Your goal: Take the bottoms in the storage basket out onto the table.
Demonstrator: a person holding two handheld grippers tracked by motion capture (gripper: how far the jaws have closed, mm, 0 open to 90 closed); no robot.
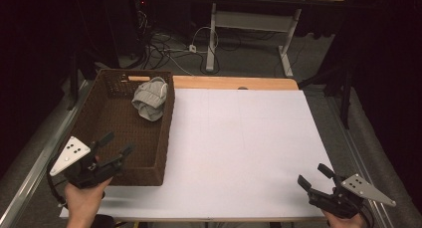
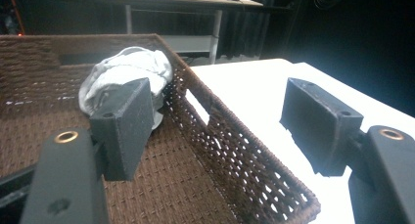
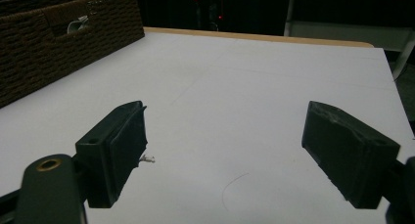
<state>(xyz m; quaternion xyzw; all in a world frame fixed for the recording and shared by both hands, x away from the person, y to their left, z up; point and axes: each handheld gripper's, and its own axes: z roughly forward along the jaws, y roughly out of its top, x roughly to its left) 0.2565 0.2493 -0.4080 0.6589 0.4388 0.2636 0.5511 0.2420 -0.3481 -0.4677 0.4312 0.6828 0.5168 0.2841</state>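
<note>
Against the far right corner of the wicker basket (image 1: 97, 123) lies the grey cloth (image 1: 150, 99), ahead of the left gripper (image 1: 115, 146), jaws apart and empty; the right gripper (image 1: 314, 177), likewise spread, sits farther off.

Black claw (image 1: 115, 146), grey three-cornered plate (image 1: 70, 155), brass eyelet (image 2: 66, 136)

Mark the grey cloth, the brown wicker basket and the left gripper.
Crumpled grey cloth (image 1: 150, 99), high view, middle of the bundle.
Brown wicker basket (image 1: 166, 138), high view, right wall.
Left gripper (image 1: 120, 144), high view, between its open jaws.
</note>
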